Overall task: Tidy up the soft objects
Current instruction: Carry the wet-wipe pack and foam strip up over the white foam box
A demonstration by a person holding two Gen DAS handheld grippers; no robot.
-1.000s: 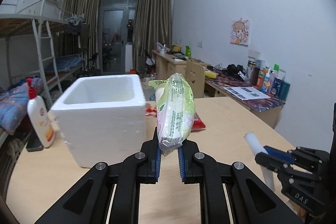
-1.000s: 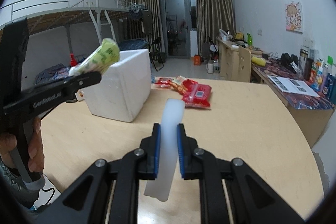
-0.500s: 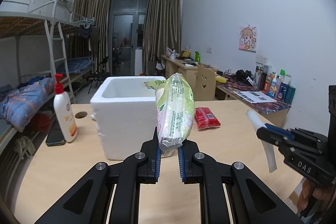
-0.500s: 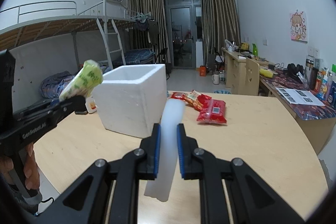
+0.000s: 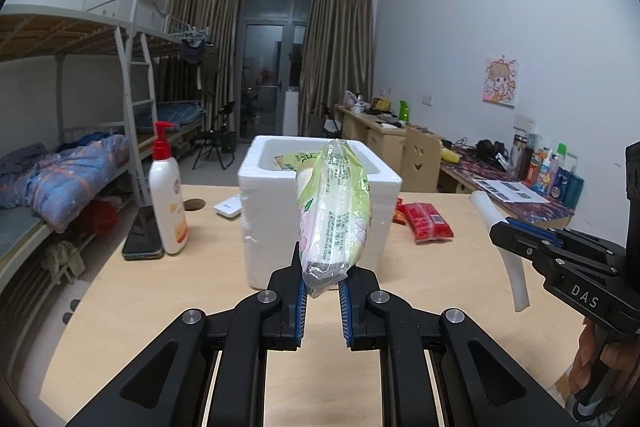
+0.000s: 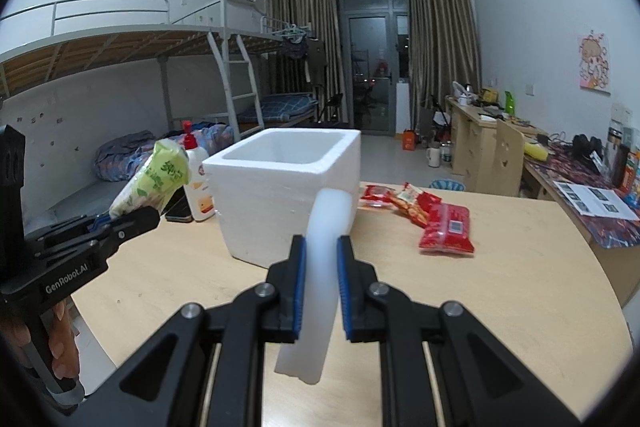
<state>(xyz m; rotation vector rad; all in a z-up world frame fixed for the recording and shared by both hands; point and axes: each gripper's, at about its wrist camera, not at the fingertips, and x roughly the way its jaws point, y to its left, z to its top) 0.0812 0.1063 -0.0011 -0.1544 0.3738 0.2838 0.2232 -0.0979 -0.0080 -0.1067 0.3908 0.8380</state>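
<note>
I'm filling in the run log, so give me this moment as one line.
left gripper: shut on green tissue pack | right gripper: shut on white foam strip | foam box: open, on table | red packets: on table

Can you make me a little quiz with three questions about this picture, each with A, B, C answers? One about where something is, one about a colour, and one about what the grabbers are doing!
1. Where is the pump bottle?
A. inside the foam box
B. standing on the table beside the phone
C. on the bed

2. What colour is the pump on that bottle?
A. red
B. green
C. black

3. What is the left gripper doing?
A. hanging open and empty
B. pinching the green wipes pack
C. pressing the pump bottle

Answers: 1 B, it stands upright on the table next to the dark phone. 2 A, the pump top is red. 3 B, its fingers squeeze the bottom of the green wipes pack in front of the foam box.
</note>
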